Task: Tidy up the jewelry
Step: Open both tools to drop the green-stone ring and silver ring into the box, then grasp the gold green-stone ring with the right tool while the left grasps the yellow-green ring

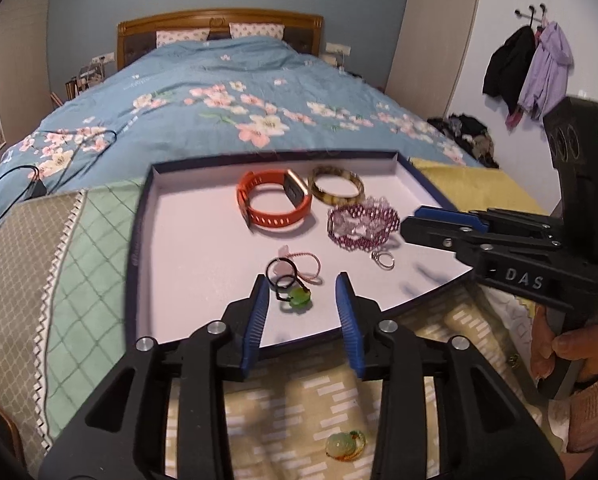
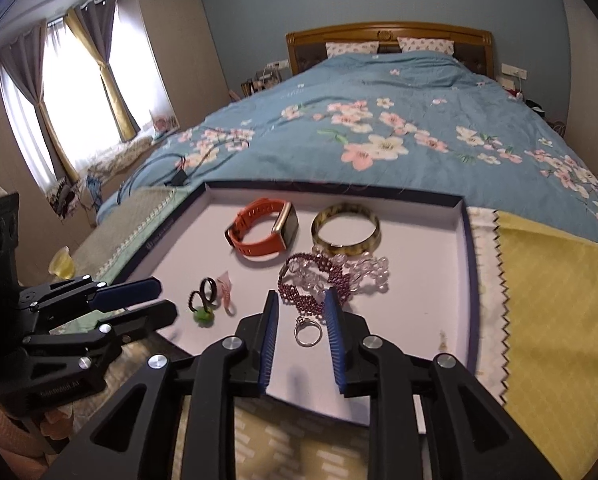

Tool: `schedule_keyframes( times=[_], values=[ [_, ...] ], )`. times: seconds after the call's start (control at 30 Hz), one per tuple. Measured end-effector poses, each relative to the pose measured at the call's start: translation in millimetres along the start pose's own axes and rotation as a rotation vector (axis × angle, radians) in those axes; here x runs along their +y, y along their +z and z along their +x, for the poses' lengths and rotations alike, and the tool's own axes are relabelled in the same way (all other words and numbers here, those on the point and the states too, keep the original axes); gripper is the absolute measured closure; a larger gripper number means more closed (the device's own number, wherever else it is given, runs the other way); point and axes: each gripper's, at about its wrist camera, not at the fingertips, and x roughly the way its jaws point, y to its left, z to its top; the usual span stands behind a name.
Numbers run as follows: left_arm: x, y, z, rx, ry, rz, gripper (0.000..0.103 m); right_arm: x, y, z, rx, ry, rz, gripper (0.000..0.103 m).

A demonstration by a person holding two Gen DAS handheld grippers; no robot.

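A shallow white tray (image 1: 195, 248) (image 2: 431, 264) with a dark rim lies on the bed's foot. In it are an orange watch (image 1: 273, 202) (image 2: 261, 228), a mottled bangle (image 1: 336, 189) (image 2: 345, 230), a purple beaded bracelet (image 1: 363, 226) (image 2: 319, 280), a silver ring (image 1: 383, 259) (image 2: 307, 334), a pink cord (image 1: 309, 266) and a green pendant with black rings (image 1: 297, 298) (image 2: 203, 314). My left gripper (image 1: 303, 288) (image 2: 155, 300) is open above the green pendant. My right gripper (image 2: 301, 304) (image 1: 413, 222) is open above the silver ring. Both are empty.
A pale green and orange pendant (image 1: 345, 445) lies on the patterned cloth below the tray, between my left gripper's arms. A yellow cloth (image 2: 559, 300) lies right of the tray, a green quilted cloth (image 1: 91, 248) to its left. A black cable (image 1: 19, 184) lies on the blue duvet.
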Motion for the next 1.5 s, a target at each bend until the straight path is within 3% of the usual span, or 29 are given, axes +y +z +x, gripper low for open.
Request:
schedule_keyframes(
  times=[0.13,0.3,0.8,1.13,1.5],
  values=[
    [5.5,-5.8,-25.5,-0.045,-0.013,0.007,0.065,-4.6,-4.2,-24.1,-0.035,0.004,0.006,0.070],
    [6.1,-21.9,-50.9,-0.065,-0.027,0.042,0.063,-12.2,-20.6,-45.6,-0.024,-0.009,0.008,0.069],
    [-14.4,-70.3,-57.4,0.030,-0.067,0.112,0.056,-15.5,-108.1,-81.9,0.100,-0.043,-0.004,0.066],
    [-22.2,-74.3,-53.0,0.065,-0.060,0.128,0.056,-4.9,-126.3,-82.1,0.120,-0.072,-0.049,0.067],
    [-25.6,-79.5,-43.0,0.113,-0.068,0.138,0.059,-2.3,-121.5,-76.4,0.119,-0.100,-0.078,0.092]
  ],
)
